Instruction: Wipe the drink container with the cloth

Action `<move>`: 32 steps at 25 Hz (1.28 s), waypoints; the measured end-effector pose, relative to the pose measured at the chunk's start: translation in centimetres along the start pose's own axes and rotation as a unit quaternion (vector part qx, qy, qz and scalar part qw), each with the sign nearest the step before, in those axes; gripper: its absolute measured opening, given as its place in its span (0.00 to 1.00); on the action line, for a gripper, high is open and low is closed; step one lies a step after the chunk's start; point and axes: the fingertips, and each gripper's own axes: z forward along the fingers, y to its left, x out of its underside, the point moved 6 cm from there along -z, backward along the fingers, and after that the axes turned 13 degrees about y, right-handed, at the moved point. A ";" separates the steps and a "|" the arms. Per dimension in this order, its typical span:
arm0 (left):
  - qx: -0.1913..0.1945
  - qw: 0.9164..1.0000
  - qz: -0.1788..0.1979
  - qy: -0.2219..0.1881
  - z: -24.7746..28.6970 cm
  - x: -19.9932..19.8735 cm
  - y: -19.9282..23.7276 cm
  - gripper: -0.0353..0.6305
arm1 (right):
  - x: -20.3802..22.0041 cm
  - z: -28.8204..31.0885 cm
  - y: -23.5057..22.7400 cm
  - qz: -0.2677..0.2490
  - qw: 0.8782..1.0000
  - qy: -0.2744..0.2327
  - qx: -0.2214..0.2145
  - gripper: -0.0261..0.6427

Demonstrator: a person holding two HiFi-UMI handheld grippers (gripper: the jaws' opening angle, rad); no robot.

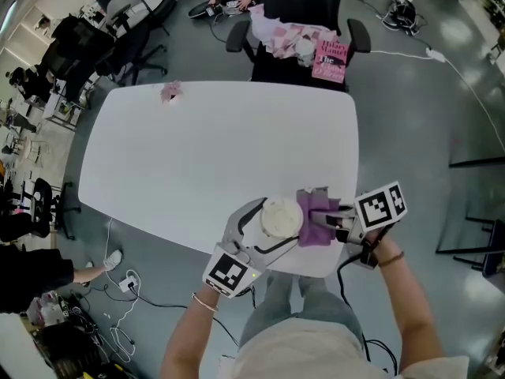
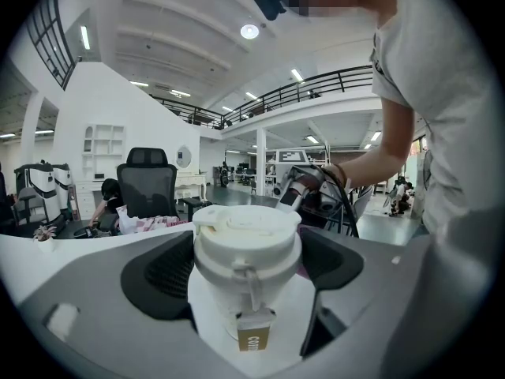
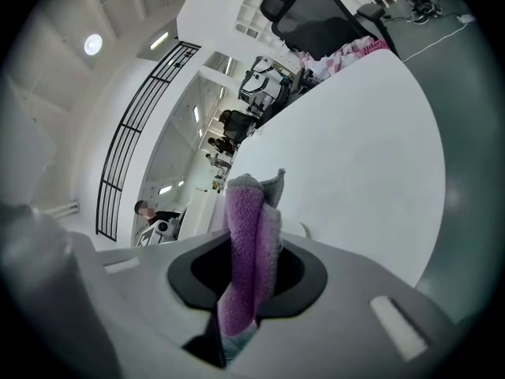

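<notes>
One white lidded cup [image 1: 281, 216] gripped by the left hand-held gripper [image 2: 246, 271], one purple cloth [image 1: 317, 219] pinched in the right hand-held gripper [image 3: 248, 271], just beside the cup, over one white table [image 1: 205, 156]

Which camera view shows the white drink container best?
The left gripper view: the drink container stands upright and large between the jaws of the left gripper, with lid and hanging tag plain. The head view shows only its round lid from above, next to the purple cloth. The right gripper view shows the cloth, no clear container.

purple cloth [image 3: 251, 251] pinched between fingers [image 3: 308, 271]
</notes>
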 end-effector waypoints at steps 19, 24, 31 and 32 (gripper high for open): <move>-0.004 0.999 -0.041 -0.006 -0.1 0.1 0.0 0.69 | 0.8 2.7 -3.9 0.026 0.998 -0.003 0.062 0.14; -0.003 0.999 -0.043 -0.004 0.0 0.2 0.1 0.69 | 0.9 3.5 -5.1 0.034 0.997 -0.003 0.075 0.14; -0.003 0.999 -0.043 -0.006 0.0 0.1 0.0 0.69 | 1.1 4.3 -6.3 0.038 0.993 0.003 0.110 0.14; -0.003 0.999 -0.043 -0.007 0.1 0.1 0.0 0.69 | 1.1 4.4 -6.5 0.035 0.992 0.006 0.120 0.14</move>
